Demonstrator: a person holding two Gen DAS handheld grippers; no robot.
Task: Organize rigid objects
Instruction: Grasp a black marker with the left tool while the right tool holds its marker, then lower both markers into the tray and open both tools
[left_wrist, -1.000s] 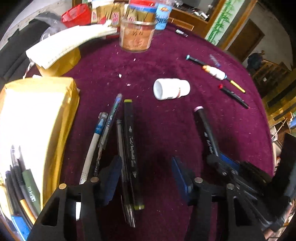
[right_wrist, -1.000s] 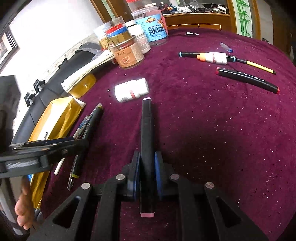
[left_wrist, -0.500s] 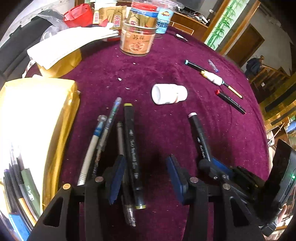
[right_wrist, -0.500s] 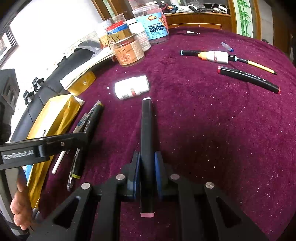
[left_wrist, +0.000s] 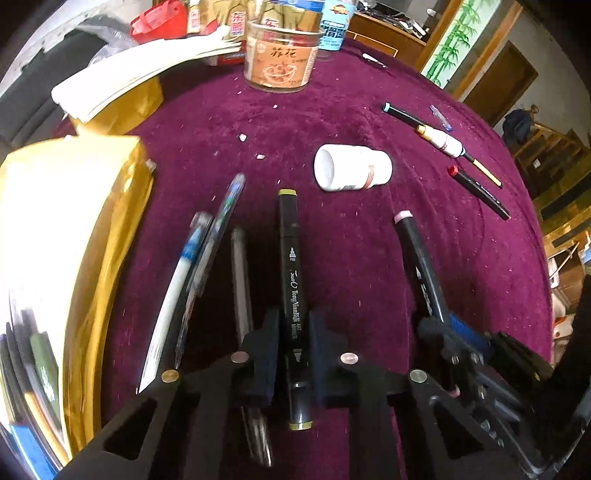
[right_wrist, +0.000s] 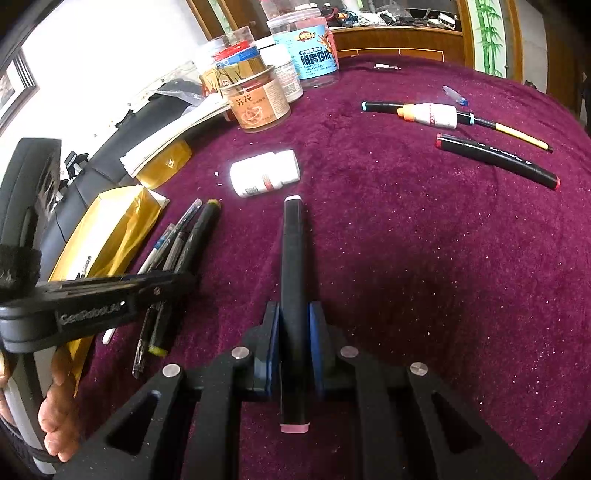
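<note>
My left gripper is shut on a black marker with yellow-green caps that lies on the purple cloth; it also shows in the right wrist view. Several thinner pens lie just left of it. My right gripper is shut on a black marker with pink caps, also seen in the left wrist view. A white pill bottle lies on its side beyond both markers. More markers and a small white tube lie at the far right.
A gold box with pens at its near end sits at the left. Jars and a paper stack stand at the back. The round table falls away at the right edge.
My left gripper has moved right over the yellow-green capped marker and closed its jaws on it. My right gripper still holds the pink-capped marker, little moved.
</note>
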